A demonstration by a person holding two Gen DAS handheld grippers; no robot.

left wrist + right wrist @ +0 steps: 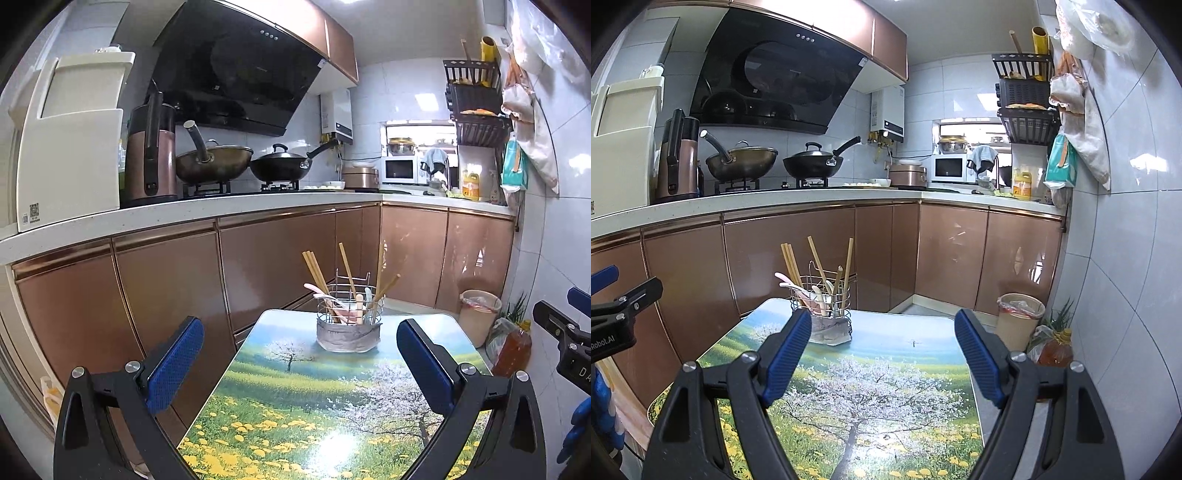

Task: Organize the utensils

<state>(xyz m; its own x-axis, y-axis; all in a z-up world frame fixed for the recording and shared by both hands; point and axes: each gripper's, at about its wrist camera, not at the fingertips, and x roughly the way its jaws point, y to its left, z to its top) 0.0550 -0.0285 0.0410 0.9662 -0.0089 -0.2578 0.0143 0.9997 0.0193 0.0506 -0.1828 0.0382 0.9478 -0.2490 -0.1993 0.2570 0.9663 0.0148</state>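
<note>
Honestly looks done: chopsticks (314,271) and spoons (321,293) sit in the wire caddy (349,325) mid-frame, left gripper (300,363) and right gripper (882,356) both wide, empty.

Flower-meadow-printed table (295,398), copper-brown cabinets (166,288)

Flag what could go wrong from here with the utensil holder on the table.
1. The wire utensil holder stands near the table's far edge; a push could slide it off.
2. The chopsticks lean outward at different angles, so reaching in with either gripper's open jaws might catch one and tip the holder.
</note>
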